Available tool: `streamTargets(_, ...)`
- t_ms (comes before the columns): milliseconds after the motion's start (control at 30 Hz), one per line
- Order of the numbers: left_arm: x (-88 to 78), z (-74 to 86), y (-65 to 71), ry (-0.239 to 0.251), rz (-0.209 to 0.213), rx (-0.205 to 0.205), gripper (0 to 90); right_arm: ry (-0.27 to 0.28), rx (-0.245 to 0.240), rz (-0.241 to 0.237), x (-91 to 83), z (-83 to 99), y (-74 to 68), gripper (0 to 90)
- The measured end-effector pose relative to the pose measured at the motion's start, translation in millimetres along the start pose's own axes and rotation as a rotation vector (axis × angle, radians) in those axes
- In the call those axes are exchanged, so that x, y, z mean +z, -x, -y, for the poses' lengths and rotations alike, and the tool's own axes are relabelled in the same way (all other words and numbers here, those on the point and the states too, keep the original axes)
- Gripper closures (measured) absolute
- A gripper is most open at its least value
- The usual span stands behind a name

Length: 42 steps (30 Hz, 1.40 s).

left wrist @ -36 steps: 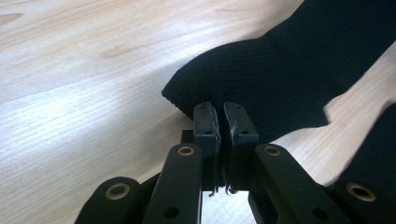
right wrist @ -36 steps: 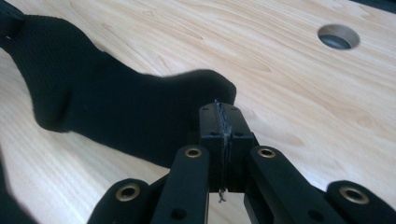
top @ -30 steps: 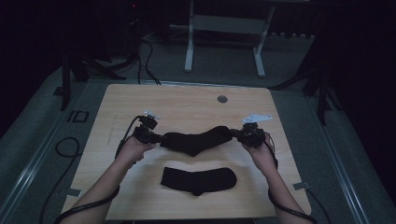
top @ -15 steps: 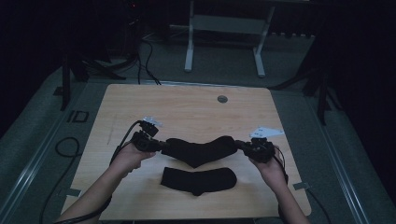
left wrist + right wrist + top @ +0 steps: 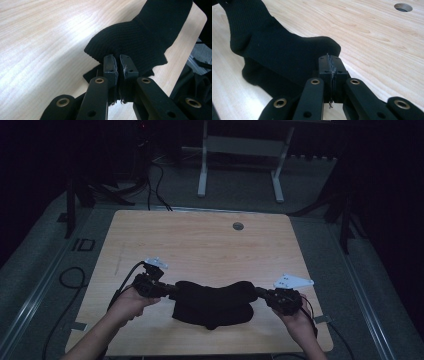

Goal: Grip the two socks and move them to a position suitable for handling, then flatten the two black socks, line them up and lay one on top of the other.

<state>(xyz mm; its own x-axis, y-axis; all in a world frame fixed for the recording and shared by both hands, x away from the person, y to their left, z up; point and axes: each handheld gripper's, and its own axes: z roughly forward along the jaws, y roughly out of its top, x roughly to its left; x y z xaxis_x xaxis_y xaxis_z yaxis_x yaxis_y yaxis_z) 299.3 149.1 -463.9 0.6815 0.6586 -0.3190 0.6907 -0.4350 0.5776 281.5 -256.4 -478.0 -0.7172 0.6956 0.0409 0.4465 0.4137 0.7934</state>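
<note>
a black sock (image 5: 212, 293) is held stretched between the two grippers, just above a second black sock (image 5: 212, 315) lying flat near the table's (image 5: 210, 240) front edge. the left gripper (image 5: 167, 290) is clamped on one end and the right gripper (image 5: 260, 293) on the other. the pair looks almost matched up; lowering and releasing seem left. in the left gripper view the pinched knit cuff (image 5: 117, 47) is seen, while the right gripper view gives the smoother toe end (image 5: 322, 47) and the table's cable hole (image 5: 403, 7).

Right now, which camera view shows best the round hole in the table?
The right gripper view: the round hole is large and sharp at its top right corner, beyond the held black sock. The high view shows it as a small grey spot near the far edge.
</note>
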Motion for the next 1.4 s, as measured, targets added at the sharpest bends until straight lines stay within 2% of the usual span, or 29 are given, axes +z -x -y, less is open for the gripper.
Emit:
streamTargets(133,5.0,8.9,-0.1,-0.008,0.014,-0.012,85.6,-0.004,0.012,-0.009,-3.4,8.6,-6.0,88.9)
streamTargets(200,8.8,12.6,-1.0,-0.013,0.005,-0.016,85.6,-0.008,0.015,-0.017,-3.2,11.6,-8.1,88.9)
streamTargets(300,14.7,16.4,-4.5,-0.019,0.019,-0.039,85.6,-0.035,0.024,-0.026,2.9,23.5,-13.2,88.9)
streamTargets(467,27.9,24.2,-6.2,-0.049,0.034,-0.048,85.6,-0.077,0.034,-0.039,12.8,36.7,-17.3,88.9)
streamTargets(633,40.7,30.5,-10.7,-0.077,0.036,-0.070,85.6,-0.113,0.048,-0.036,22.1,46.7,-14.8,88.9)
streamTargets(767,47.9,34.3,-12.5,-0.102,0.042,-0.062,85.3,-0.123,0.061,-0.033,25.4,51.5,-11.5,88.1)
streamTargets(833,48.8,34.6,-11.9,-0.104,0.040,-0.058,84.8,-0.135,0.060,-0.041,26.5,52.3,-10.9,84.6)
streamTargets(900,47.1,34.0,-9.7,-0.104,0.027,-0.042,80.9,-0.134,0.057,-0.046,26.4,51.5,-11.3,74.0)
streamTargets(933,45.0,33.5,-9.2,-0.099,0.025,-0.035,76.3,-0.131,0.055,-0.051,25.5,50.3,-11.5,70.1)
streamTargets(967,42.9,33.1,-8.5,-0.098,0.033,-0.034,67.3,-0.119,0.050,-0.044,24.2,48.7,-12.0,68.6)
streamTargets(1033,36.4,32.0,-6.5,-0.075,0.004,-0.021,61.0,-0.099,0.045,-0.038,20.1,44.0,-13.0,68.1)
streamTargets(1067,32.7,31.3,-5.6,-0.068,0.011,-0.014,59.3,-0.080,0.039,-0.031,17.6,41.2,-13.7,68.2)
streamTargets(1100,29.8,30.8,-4.0,-0.055,0.013,-0.011,59.4,-0.066,0.039,-0.029,15.5,38.3,-14.5,73.8)
streamTargets(1167,28.1,29.8,0.9,-0.038,-0.009,0.000,61.6,-0.052,0.034,-0.033,13.5,33.3,-17.4,80.8)
streamTargets(1200,29.7,29.5,3.3,-0.030,0.002,0.003,65.7,-0.052,0.032,-0.041,14.3,31.6,-19.5,87.7)
streamTargets(1233,29.7,29.5,3.3,-0.030,0.002,0.003,71.2,-0.052,0.032,-0.041,14.3,31.6,-19.5,87.7)
streamTargets(1267,40.2,28.4,11.0,-0.048,0.012,0.022,71.2,-0.057,0.028,-0.052,16.2,30.9,-22.1,89.5)
streamTargets(1300,45.9,28.0,13.9,-0.053,0.023,0.019,79.4,-0.081,0.010,-0.065,24.3,31.8,-26.9,90.0)
streamTargets(1400,63.3,28.2,18.5,-0.084,0.022,0.027,83.5,-0.113,0.005,-0.081,35.3,36.3,-29.8,90.0)
